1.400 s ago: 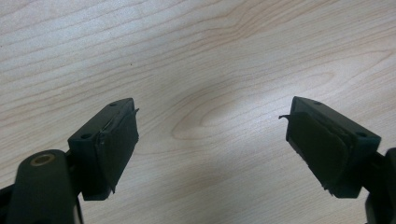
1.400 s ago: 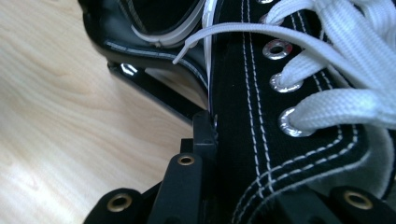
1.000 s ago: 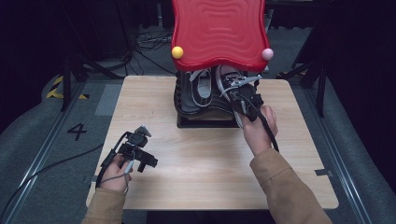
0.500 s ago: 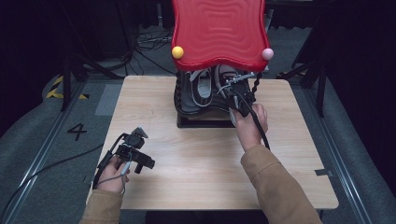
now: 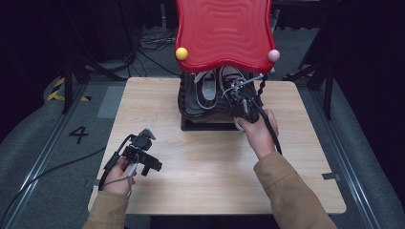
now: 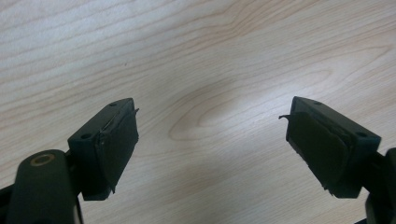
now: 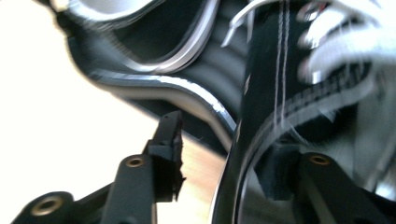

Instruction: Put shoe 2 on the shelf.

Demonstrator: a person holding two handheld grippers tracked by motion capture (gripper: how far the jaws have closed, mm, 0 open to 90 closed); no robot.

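Black canvas with white laces and white sole edging marks the pair of shoes that sits on the low dark shelf of a small rack [image 5: 205, 125] at the far middle of the pale wooden table [image 5: 210, 167]; the left shoe [image 5: 204, 93] lies with its opening facing up, and the right shoe [image 5: 236, 90] is just beside it, both tucked under the rack's wavy red top [image 5: 223, 31], which carries a yellow ball [image 5: 181, 53] at one front corner and a pink ball [image 5: 273, 55] at the other. The right gripper [image 5: 241, 98], held in the person's right hand [image 5: 258, 133], is pushed in against the right shoe at the shelf's front right. In the right gripper view its jaws have just been opening and now stand well apart: one pad hangs free over the bright wood, clear of the sole edge, while the other sits behind the shoe's heel collar [image 7: 261, 116], so the black wall of the shoe lies between them; whether that far pad still touches the fabric I cannot tell, as the frame is blurred. The left gripper [image 5: 143, 152] rests near the table's front left corner in the left hand [image 5: 118, 175], well apart from the rack. In the left gripper view [image 6: 210, 140] its two black pads are spread wide over bare wood grain, gripping nothing.
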